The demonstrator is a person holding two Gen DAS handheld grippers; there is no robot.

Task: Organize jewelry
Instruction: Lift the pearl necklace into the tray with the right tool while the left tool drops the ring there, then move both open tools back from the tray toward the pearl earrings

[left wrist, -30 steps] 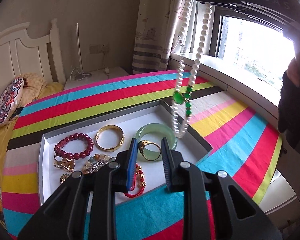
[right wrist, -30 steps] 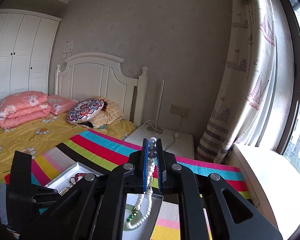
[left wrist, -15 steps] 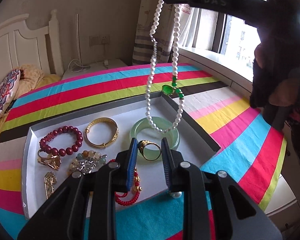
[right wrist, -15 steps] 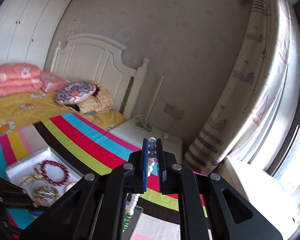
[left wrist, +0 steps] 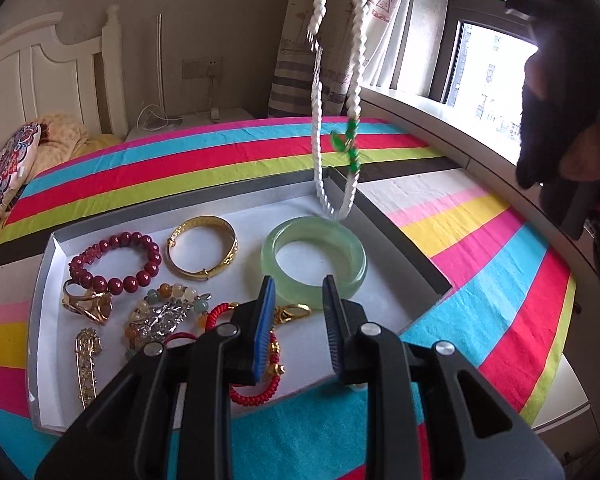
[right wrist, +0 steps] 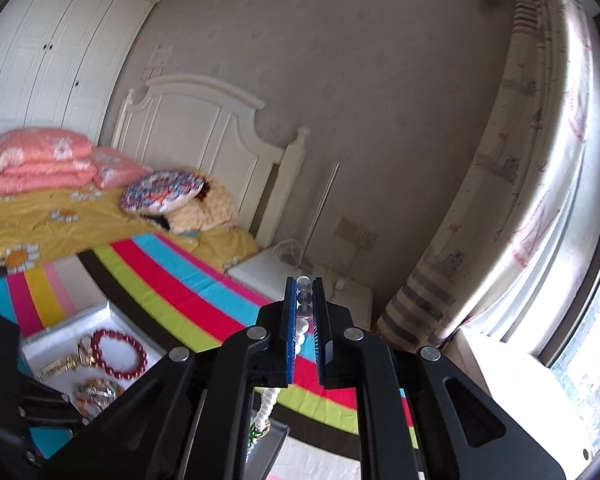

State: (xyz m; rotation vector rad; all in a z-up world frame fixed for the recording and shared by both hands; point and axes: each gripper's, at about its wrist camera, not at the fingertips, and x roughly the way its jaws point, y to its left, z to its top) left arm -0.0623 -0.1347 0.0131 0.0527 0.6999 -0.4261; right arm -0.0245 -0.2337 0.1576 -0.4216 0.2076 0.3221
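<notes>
Holding the jewelry, the shallow white tray (left wrist: pixel 48 264) contains a red bead bracelet (left wrist: pixel 114 260), a gold bangle (left wrist: pixel 203 249), a pale green jade bangle (left wrist: pixel 314 254), gold rings, a brooch and a red cord bracelet (left wrist: pixel 256 394). It sits on a striped cloth (left wrist: pixel 480 248) near a bed (right wrist: pixel 60 216), curtain (right wrist: pixel 512 184) and window.

My left gripper (left wrist: pixel 298 300) hangs over the tray's near part, jaws partly spread and empty. My right gripper (right wrist: pixel 303 312) is pressed together on the pearl necklace (left wrist: pixel 320 152), which dangles with its loop just above the jade bangle's far rim.
</notes>
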